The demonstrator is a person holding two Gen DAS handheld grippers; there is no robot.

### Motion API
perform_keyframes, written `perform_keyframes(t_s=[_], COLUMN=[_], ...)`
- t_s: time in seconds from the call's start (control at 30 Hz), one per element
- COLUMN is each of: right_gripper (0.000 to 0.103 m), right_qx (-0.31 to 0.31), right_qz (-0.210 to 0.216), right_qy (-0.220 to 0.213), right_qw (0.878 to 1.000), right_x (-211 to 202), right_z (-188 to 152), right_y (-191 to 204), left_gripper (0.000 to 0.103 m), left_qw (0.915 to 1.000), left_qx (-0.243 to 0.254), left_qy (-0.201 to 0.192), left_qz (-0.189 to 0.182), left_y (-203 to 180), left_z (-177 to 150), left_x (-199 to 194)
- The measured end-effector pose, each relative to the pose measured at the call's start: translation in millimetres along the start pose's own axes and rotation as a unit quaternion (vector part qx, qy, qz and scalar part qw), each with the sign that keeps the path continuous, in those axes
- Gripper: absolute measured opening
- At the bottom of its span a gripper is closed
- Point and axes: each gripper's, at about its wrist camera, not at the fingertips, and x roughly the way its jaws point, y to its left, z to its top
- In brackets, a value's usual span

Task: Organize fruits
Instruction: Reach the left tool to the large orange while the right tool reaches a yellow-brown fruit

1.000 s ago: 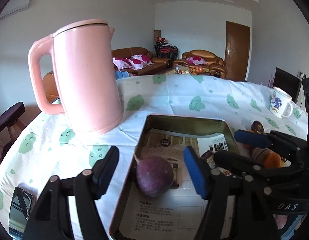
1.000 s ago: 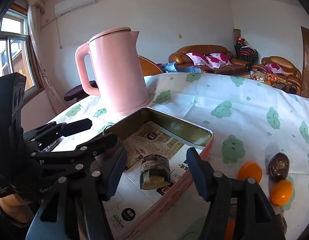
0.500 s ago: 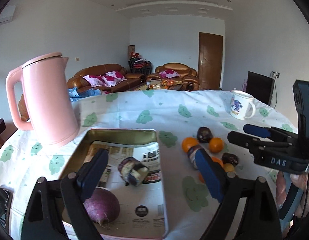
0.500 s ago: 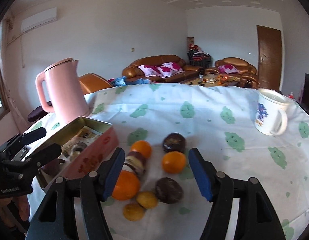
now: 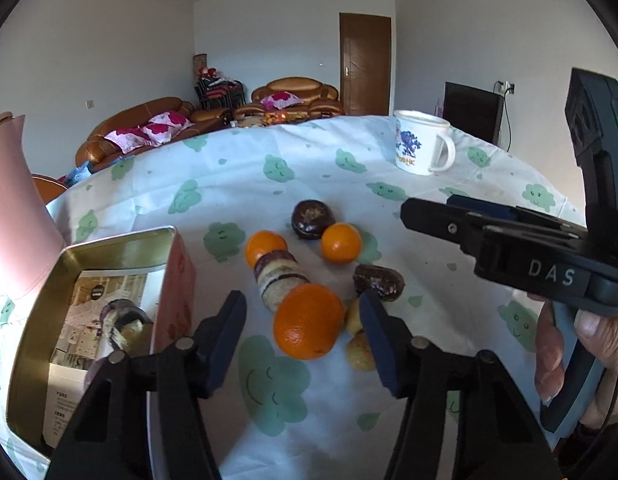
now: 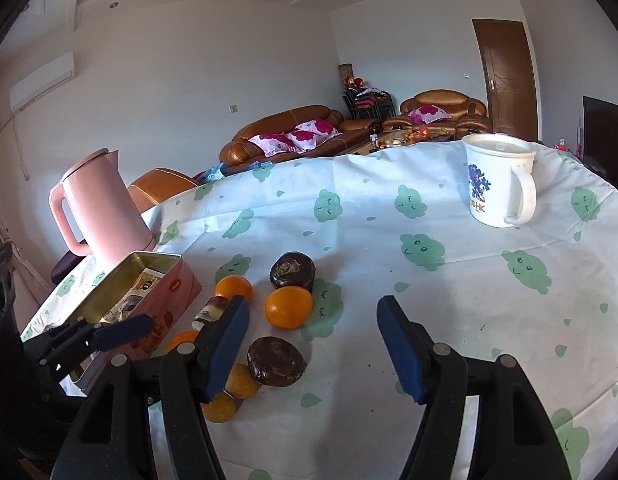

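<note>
Left gripper: jaws apart, just been closing, not pressing on anything. The large orange sits in the gap between the blue pads, close to the right pad; contact cannot be confirmed. Right gripper: jaws apart, nothing between them but bare tablecloth; its left finger overlaps the fruit cluster in the right wrist view.

Fruit cluster on the cloth, just right of the tin:
- striped purple-and-cream piece, touching the large orange on its far side
- 2 smaller oranges, 1 behind the striped piece, 1 to its right
- dark round fruit at the far end, touching the right-hand small orange
- second dark fruit lying just beyond the left gripper's right pad
- 2 small yellowish fruits, partly hidden by that pad

Pink tin, open, gold inside, printed paper lining the bottom. It holds 1 striped piece; a purplish item near the tin's front is mostly hidden by the gripper.

Pink kettle stands behind the tin. White mug with a blue print stands well apart, far right. A hand grips the right gripper's handle.
</note>
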Motion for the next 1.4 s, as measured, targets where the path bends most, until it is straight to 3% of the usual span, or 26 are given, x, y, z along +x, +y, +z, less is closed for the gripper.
perform_keyframes(t_s=[0.17, 0.27, 0.33, 0.57, 0.73, 1.0, 1.17, 1.23, 1.4], right_gripper=[0.068, 0.068, 0.068, 0.068, 0.051, 0.041, 0.04, 0.031, 0.03], right_qx=[-0.005, -0.004, -0.003, -0.039, -0.092, -0.15, -0.158, -0.153, -0.157], right_qz=[0.005, 0.007, 0.008, 0.011, 0.034, 0.057, 0.064, 0.067, 0.074], right_qy=[-0.006, -0.009, -0.011, 0.014, 0.05, 0.124, 0.164, 0.168, 0.163], right_qw=[1.0, 1.0, 1.0, 0.999, 0.994, 0.979, 0.972, 0.972, 0.971], right_x=[-3, -4, -6, -12, -5, 16, 30, 31, 28], right_z=[0, 0, -1, -10, -20, -36, -43, -44, -44], right_y=[1, 1, 0, 12, 38, 64, 70, 69, 71], left_gripper=[0.055, 0.042, 0.042, 0.041, 0.041, 0.041, 0.041, 0.041, 0.041], left_qw=[0.9994, 0.9993, 0.9992, 0.9986, 0.9958, 0.9943, 0.9951, 0.9955, 0.9953], left_qx=[0.003, -0.007, -0.011, -0.04, -0.065, -0.077, -0.071, -0.068, -0.07], left_qy=[0.032, 0.035, 0.033, -0.035, -0.062, -0.071, -0.066, -0.064, -0.065], left_qz=[-0.013, -0.013, -0.019, -0.003, 0.014, 0.021, 0.02, 0.018, 0.015], left_y=[-3, 0, 3, 20, 32, 37, 34, 33, 32], left_z=[0, 0, -1, -8, -12, -13, -13, -13, -13], left_x=[13, 15, 13, -20, -33, -36, -34, -33, -34])
